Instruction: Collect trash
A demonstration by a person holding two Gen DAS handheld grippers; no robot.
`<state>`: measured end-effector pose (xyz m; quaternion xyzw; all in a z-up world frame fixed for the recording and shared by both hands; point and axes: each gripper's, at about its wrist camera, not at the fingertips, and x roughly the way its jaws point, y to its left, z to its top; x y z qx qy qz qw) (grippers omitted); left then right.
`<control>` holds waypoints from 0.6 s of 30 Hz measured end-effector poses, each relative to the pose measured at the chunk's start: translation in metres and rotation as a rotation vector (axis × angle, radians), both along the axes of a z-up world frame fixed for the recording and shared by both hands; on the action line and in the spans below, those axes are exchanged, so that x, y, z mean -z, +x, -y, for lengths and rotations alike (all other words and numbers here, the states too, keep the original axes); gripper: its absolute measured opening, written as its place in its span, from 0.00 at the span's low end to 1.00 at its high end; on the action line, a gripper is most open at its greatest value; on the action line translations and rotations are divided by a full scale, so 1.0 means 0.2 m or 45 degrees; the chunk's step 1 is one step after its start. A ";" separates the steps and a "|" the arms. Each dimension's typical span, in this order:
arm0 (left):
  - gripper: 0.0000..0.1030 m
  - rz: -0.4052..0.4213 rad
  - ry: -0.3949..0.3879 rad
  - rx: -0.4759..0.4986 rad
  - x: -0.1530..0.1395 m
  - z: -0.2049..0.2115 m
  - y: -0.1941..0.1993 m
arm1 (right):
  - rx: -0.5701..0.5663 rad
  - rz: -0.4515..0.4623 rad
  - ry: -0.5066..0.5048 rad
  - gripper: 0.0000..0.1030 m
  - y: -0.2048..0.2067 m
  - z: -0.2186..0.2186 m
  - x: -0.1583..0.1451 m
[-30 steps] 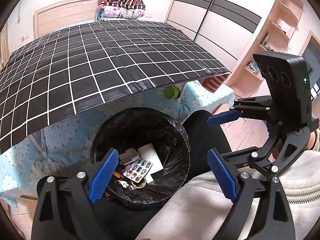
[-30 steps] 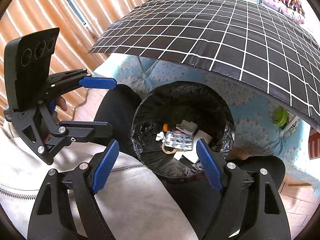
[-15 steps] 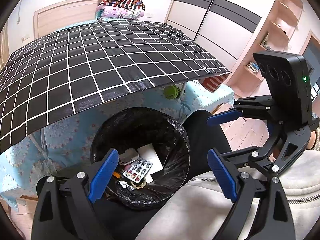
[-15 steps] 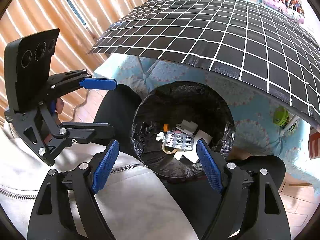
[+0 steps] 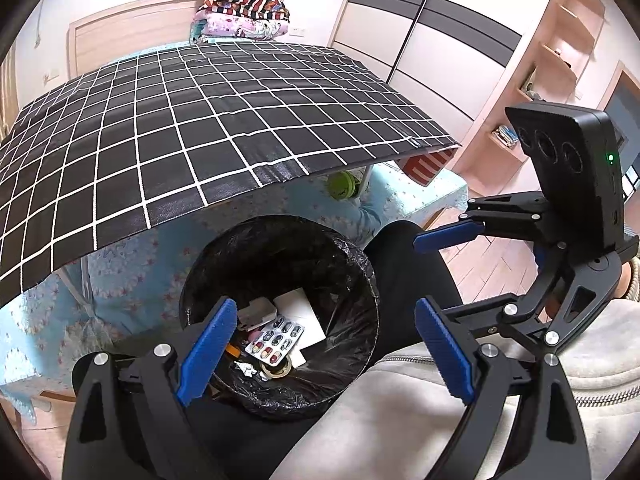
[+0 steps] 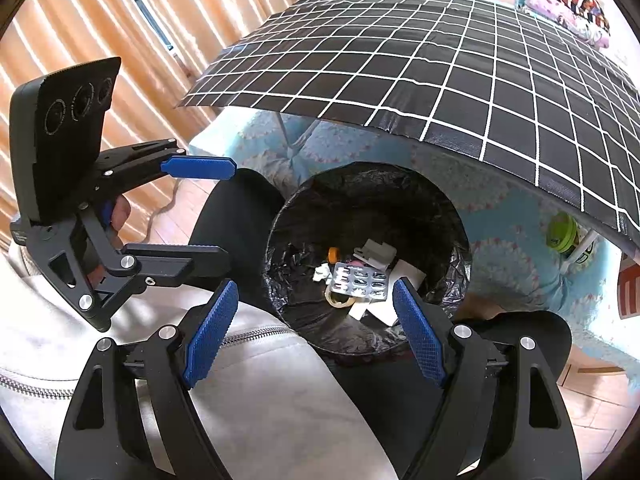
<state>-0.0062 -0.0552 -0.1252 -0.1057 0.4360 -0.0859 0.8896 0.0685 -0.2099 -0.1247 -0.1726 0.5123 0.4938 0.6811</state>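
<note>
A black tablecloth with a white grid [image 5: 192,128] covers a table; folded striped and floral bedding [image 5: 240,12] lies beyond, beside white sliding wardrobe doors [image 5: 432,28].

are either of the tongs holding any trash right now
No. The left tongs and right tongs are both open and empty above the trash bin.

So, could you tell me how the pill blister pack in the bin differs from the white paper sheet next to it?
The pill blister pack is silvery foil with rows of dark capsules; the white paper sheet is plain and unmarked. The blister pack lies on top, in full view; the sheet is partly covered by it. The pack also looks the smaller of the two. Both are flat and rest among the trash inside the black-lined bin.
</note>
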 end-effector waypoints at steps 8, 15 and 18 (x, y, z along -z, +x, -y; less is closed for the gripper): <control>0.85 -0.001 0.001 0.000 0.00 0.00 0.00 | -0.003 0.001 0.001 0.77 0.00 -0.01 0.00; 0.85 -0.001 0.006 0.001 0.00 0.00 0.00 | -0.003 0.001 0.002 0.77 0.00 -0.01 0.00; 0.85 -0.002 0.008 0.000 -0.01 0.00 0.01 | -0.004 0.000 0.003 0.77 0.00 -0.01 0.00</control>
